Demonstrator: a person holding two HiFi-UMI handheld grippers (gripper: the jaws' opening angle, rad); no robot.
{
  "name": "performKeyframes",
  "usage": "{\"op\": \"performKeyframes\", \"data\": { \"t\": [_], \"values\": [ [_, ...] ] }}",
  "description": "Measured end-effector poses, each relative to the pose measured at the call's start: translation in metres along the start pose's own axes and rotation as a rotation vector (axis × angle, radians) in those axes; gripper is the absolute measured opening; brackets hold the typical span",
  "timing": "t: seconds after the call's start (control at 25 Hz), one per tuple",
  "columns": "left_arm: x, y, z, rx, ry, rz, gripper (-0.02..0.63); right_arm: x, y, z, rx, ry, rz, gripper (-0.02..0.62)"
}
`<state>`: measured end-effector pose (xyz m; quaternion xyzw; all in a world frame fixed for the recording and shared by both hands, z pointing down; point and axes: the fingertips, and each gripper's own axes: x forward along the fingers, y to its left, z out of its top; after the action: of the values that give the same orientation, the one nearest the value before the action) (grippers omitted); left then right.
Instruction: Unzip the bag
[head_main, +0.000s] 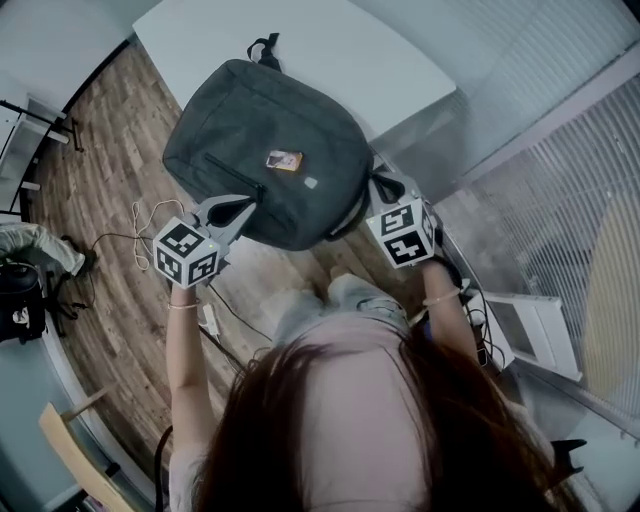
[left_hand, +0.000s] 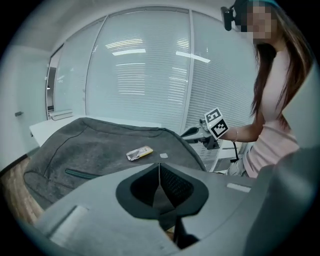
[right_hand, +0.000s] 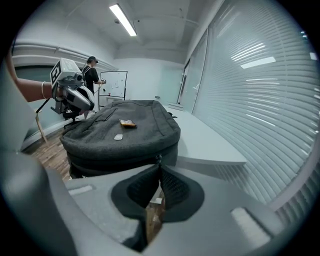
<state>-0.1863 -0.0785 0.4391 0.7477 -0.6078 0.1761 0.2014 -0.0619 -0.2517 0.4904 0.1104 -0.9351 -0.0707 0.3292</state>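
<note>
Jaws of the left gripper (head_main: 232, 210) were seen clenched beside the bag (head_main: 265, 140), which overhung the worktop (head_main: 340, 50); both arms were outstretched. In the left gripper view, nothing was pinched. In the right gripper view, the right gripper (right_hand: 159, 167) was closed, with the zip pull (right_hand: 159, 159) at its tips. Whether the pull was gripped could not be told. The bag was judged soft and limp, best taken by the pull.

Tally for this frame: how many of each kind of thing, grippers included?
backpack: 1
grippers: 2 (left gripper, right gripper)
patches: 2 (orange patch, white patch)
zipper pull: 1
table: 1
total: 7
</note>
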Motion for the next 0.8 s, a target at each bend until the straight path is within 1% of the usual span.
{"op": "performKeyframes", "data": {
  "t": [0.16, 0.24, 0.32, 0.4, 0.6, 0.8],
  "values": [
    [0.018, -0.019, 0.017, 0.007, -0.027, -0.006, 0.012, 0.002, -0.002, 0.002, -0.009, -0.021, 0.016, 0.012],
    [0.028, -0.028, 0.024, -0.008, -0.049, -0.012, 0.019, 0.003, -0.002, 0.0, -0.007, -0.022, 0.019, 0.012],
    [0.038, -0.038, 0.031, -0.025, -0.063, -0.024, 0.076, 0.004, -0.002, -0.001, -0.003, -0.023, 0.016, 0.012],
    [0.046, -0.048, 0.038, -0.028, -0.067, -0.038, 0.095, 0.003, -0.002, 0.001, 0.002, -0.03, 0.013, 0.012],
    [0.064, -0.079, 0.042, -0.036, -0.037, -0.076, 0.127, -0.001, 0.0, 0.0, 0.019, -0.041, -0.016, 0.014],
    [0.082, -0.097, 0.037, -0.014, 0.013, -0.077, 0.155, -0.002, -0.001, 0.002, 0.023, -0.041, -0.047, 0.012]
  ]
}}
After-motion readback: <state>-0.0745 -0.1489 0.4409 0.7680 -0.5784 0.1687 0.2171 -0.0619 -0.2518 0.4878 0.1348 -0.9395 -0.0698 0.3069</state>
